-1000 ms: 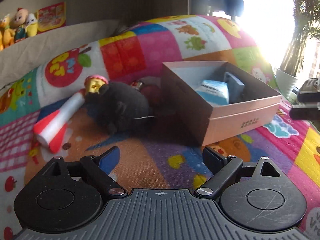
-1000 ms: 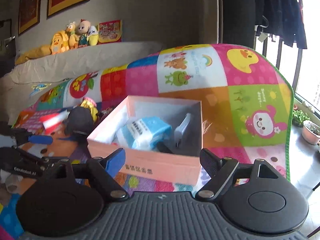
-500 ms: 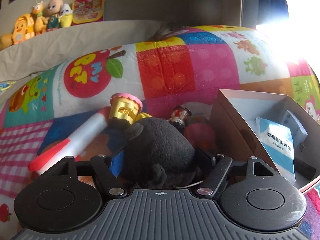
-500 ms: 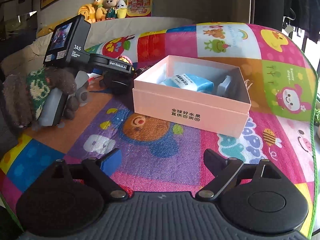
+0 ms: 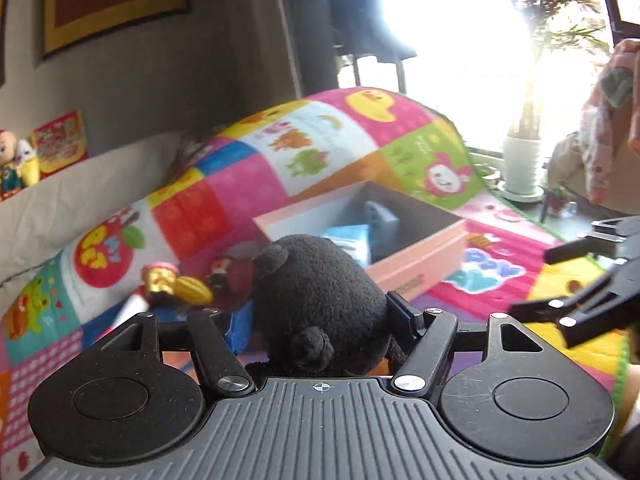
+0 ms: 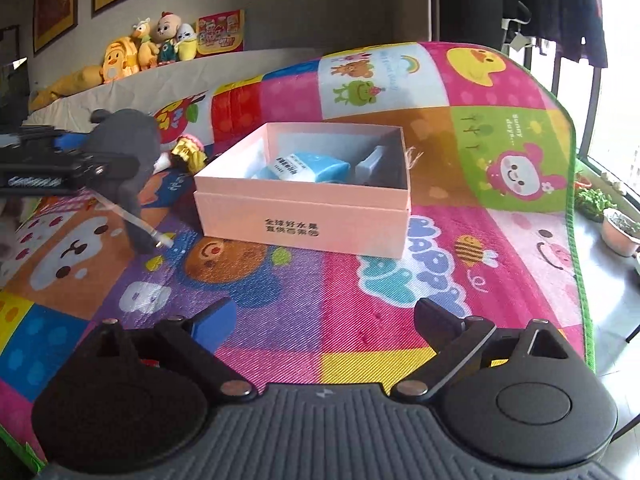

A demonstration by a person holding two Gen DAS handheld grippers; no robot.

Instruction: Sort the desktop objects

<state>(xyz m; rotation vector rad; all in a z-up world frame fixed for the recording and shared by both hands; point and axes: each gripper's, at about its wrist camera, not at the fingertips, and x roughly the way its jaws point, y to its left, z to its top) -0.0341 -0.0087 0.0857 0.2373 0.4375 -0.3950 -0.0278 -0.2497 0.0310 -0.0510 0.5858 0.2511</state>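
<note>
My left gripper [image 5: 320, 314] has a black plush toy [image 5: 316, 280] between its blue-padded fingers, and its jaws are closing on it. In the right wrist view the plush [image 6: 120, 148] hangs clear of the play mat from the left gripper [image 6: 96, 152], a clear tag dangling below. To its right stands the open pink box [image 6: 304, 216], holding a blue packet [image 6: 308, 168] and a grey item [image 6: 372, 164]. My right gripper [image 6: 324, 316] hovers low over the mat in front of the box; its jaws are opening with nothing between them.
A yellow and pink toy [image 6: 188, 152] and small figures lie on the colourful mat [image 6: 360, 340] left of the box. Plush toys [image 6: 152, 48] line the ledge behind. Potted plants [image 6: 620, 232] stand on the floor past the mat's green right edge.
The left gripper moved onto the black plush, shut on it and lifted it off the mat, swinging towards the box. The right gripper drew back from the box and opened wider.
</note>
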